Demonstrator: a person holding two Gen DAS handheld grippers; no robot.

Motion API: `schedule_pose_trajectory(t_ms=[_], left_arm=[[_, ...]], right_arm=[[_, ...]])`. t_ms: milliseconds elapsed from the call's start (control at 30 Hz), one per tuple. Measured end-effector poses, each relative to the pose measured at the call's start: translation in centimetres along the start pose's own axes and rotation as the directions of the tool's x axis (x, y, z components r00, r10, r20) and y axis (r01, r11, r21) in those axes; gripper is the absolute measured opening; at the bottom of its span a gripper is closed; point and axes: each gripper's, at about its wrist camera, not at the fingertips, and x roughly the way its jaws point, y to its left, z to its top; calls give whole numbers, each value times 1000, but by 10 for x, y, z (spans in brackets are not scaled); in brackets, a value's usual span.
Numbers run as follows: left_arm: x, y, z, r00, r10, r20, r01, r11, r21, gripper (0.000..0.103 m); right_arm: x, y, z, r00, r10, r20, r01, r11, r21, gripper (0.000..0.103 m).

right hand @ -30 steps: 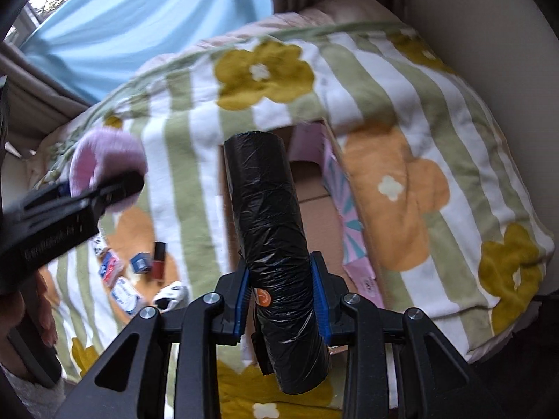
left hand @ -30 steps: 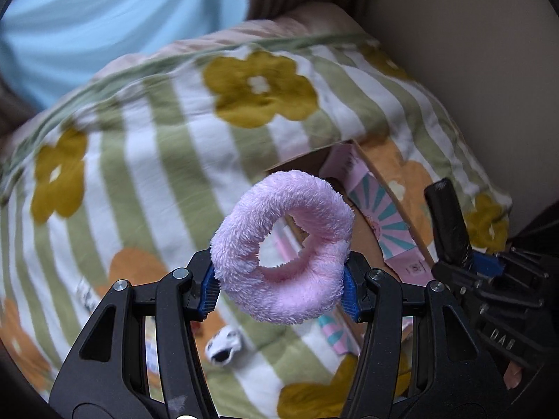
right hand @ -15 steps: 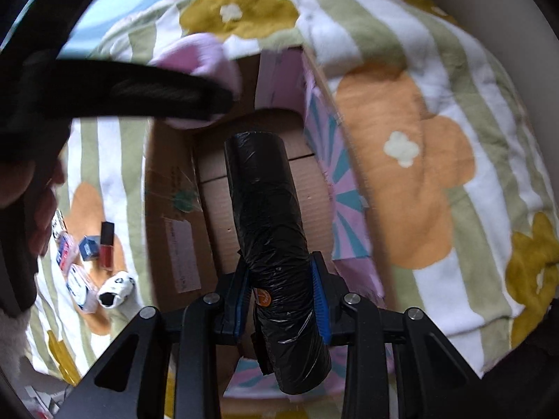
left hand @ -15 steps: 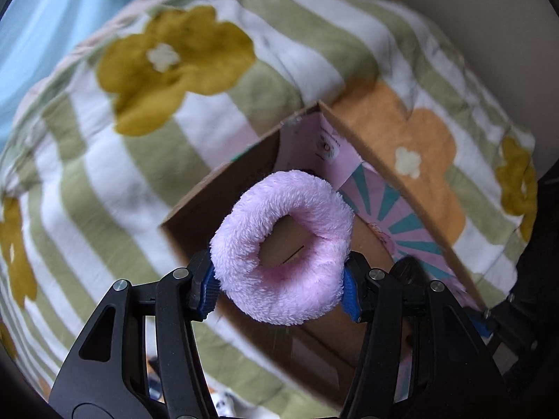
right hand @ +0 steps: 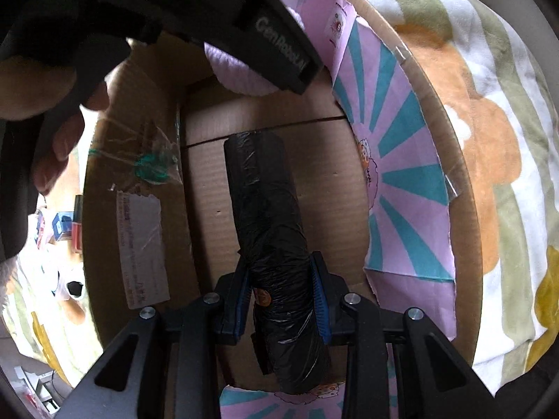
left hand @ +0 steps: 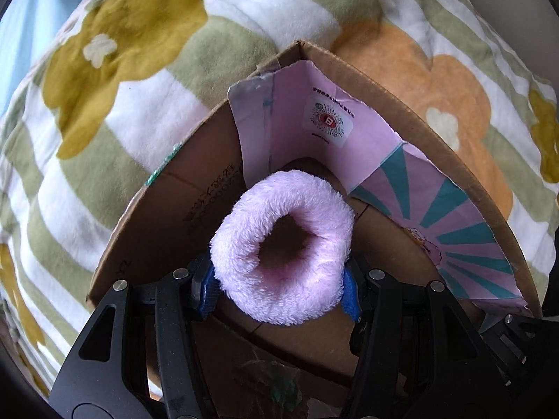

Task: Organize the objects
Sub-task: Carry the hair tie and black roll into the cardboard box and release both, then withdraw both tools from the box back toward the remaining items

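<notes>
My left gripper is shut on a fluffy pink ring and holds it just above the floor of an open cardboard box, near the box's far corner. My right gripper is shut on a black plastic-wrapped roll, which hangs low inside the same box, close over its floor. In the right wrist view the pink ring shows at the box's far end, partly hidden behind one black finger of the left gripper. Both grippers point down.
The box lies on a striped blanket with flowers. Pink and teal paper lines its right wall. Several small items lie on the blanket left of the box. A person's hand holds the left gripper.
Both grippers have sunk from above the blanket down into the box, each still holding its object. The left gripper moved across to the box's far end.
</notes>
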Motion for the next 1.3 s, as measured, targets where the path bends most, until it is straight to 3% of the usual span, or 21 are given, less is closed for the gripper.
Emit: schedule_pose_trajectory(t_ms=[33, 67, 100, 133, 167, 400, 700, 1033, 1167, 1300], left_arm=[[0, 0, 0, 1000, 15, 5, -15, 1000, -2, 58], [-2, 0, 0, 1000, 25, 13, -25, 1000, 0, 79], [-5, 0, -1, 999, 22, 34, -22, 1000, 6, 92], [-9, -1, -3, 999, -13, 52, 13, 1000, 9, 103], [-11, -1, -4, 998, -14, 60, 13, 1000, 11, 103], [-14, 0, -6, 999, -8, 41, 7, 1000, 18, 103], [-42, -6, -6, 997, -16, 71, 15, 1000, 14, 103], [-120, 0, -34, 991, -16, 131, 22, 999, -40, 103], [-157, 10, -56, 985, -8, 170, 26, 995, -101, 103], [-200, 23, -89, 973, 25, 230, 15, 985, -175, 103]], right_arm=[[1, 0, -1, 1000, 3, -8, -3, 1000, -1, 34], [0, 0, -3, 1000, 12, -9, -12, 1000, 8, 54], [-2, -2, -6, 1000, 29, 6, -29, 999, 23, 82], [-4, -3, -8, 998, 66, 22, -67, 997, 37, 93], [-6, -3, -11, 993, 111, 36, -113, 992, 54, 101], [-15, -5, -24, 992, 108, 67, -114, 989, 90, 102], [-44, -7, -41, 990, 99, 98, -108, 990, 93, 102], [-119, 15, -71, 988, 80, 135, -84, 996, 23, 102], [-140, 44, -33, 986, 65, 156, -61, 998, -26, 102], [-159, 61, -31, 981, 73, 180, -65, 997, -51, 102]])
